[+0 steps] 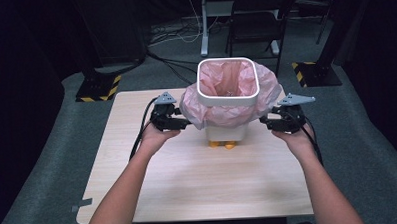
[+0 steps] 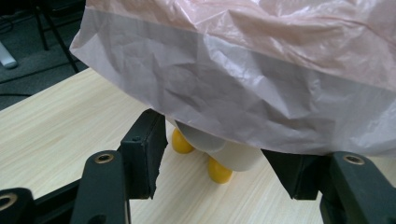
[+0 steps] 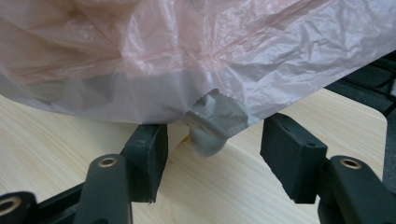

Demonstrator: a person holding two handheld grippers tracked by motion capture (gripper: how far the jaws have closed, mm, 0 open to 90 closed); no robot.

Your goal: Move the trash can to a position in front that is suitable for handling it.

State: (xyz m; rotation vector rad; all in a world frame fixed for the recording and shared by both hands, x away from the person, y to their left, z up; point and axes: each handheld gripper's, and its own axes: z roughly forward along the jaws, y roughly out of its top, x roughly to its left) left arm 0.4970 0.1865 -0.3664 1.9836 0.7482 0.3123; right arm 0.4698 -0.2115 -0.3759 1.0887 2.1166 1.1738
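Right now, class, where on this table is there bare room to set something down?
The wide strip of table between the bin and the near edge, between the forearms, is free. Both far corners beside the bag are bare. It is crowded close around the bin, at each hand-held gripper.

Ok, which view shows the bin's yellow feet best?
The left gripper view: two yellow feet show large under the white bin, below the pink bag. The high view shows them small; in the right gripper view the bag hides nearly all of them.
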